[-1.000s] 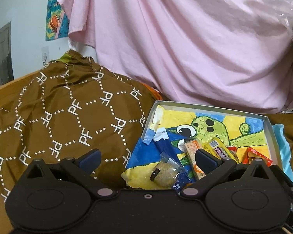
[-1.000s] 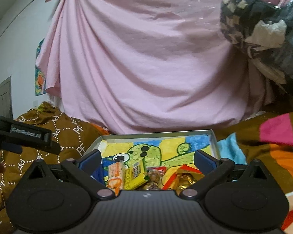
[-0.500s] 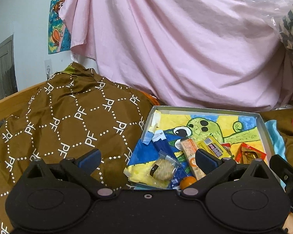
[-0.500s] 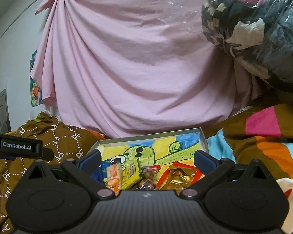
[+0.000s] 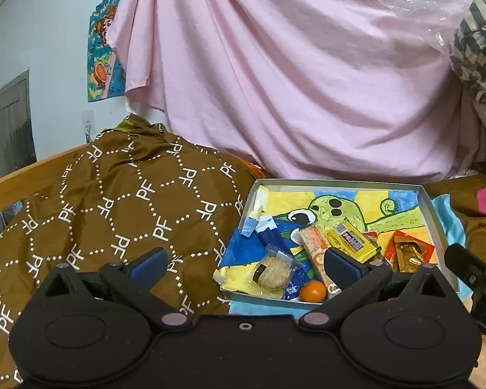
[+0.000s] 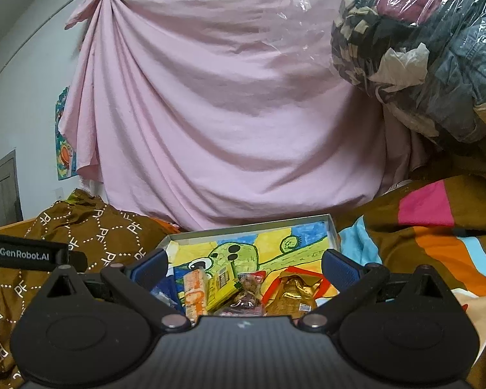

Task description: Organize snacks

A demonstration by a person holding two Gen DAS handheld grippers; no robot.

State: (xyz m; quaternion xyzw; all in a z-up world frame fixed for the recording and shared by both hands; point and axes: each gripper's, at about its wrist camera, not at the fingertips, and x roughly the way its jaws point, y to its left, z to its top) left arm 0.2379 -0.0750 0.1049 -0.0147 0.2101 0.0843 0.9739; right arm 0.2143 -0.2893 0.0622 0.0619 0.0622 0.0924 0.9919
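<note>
Snack tray (image 5: pixel 435 214), resting on the bedding, holds light, crinkly packets: cookie pack (image 5: pixel 273 271), orange bar (image 5: pixel 314 241), yellow box (image 5: pixel 351 241), tangerine (image 5: pixel 312 291). My left gripper (image 5: pixel 244 264) and right gripper (image 6: pixel 244 265) hover spread, empty; I judge wrappers slippery, best pinched across flat faces.

White "PF" letters are repeating across the brown cloth (image 5: pixel 120 214) on the left. "GenRobot.AI" is showing on the left gripper (image 6: pixel 24 254) at the left edge.

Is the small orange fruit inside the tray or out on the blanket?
Inside. The orange fruit sits within the tray, against its near rim beside the wrapped round cookie.
</note>
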